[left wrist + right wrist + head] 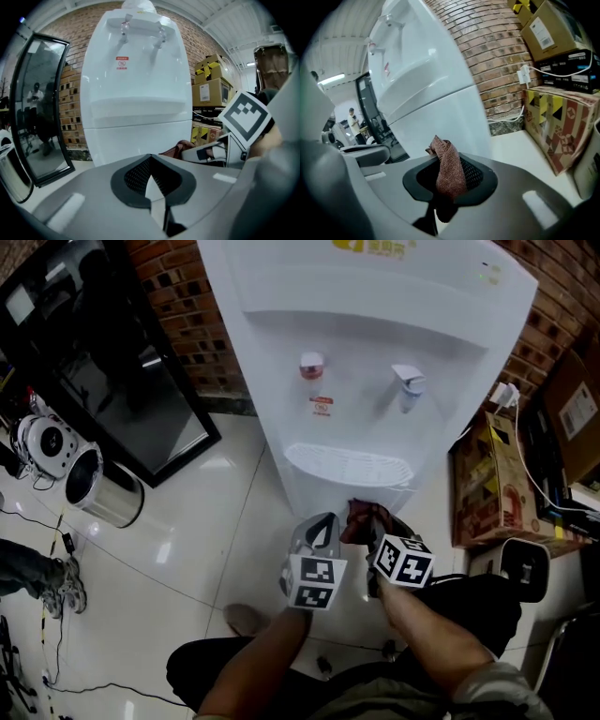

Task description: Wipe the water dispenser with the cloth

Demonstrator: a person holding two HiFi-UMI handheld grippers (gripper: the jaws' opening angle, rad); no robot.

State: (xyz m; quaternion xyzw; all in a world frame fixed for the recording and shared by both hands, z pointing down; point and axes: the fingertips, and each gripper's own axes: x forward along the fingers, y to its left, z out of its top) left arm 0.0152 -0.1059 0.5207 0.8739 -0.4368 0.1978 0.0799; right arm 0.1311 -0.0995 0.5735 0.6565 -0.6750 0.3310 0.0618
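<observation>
The white water dispenser (375, 343) stands against a brick wall, with a red tap (311, 367), a pale blue tap (408, 387) and a drip tray (349, 465) below them. Both grippers hang side by side in front of its lower body. My right gripper (368, 523) is shut on a brown cloth (449, 171), which sticks up out of the jaws and does not touch the dispenser (426, 79). My left gripper (321, 529) is just to its left, jaws shut with nothing between them (151, 180). The cloth (174, 150) also shows in the left gripper view.
A steel bin (103, 488) and a black glass-fronted cabinet (122, 371) stand at the left. Cardboard boxes (497, 484) and a white cable (525, 446) crowd the right side. The person's shoe (246, 619) rests on the glossy tiled floor.
</observation>
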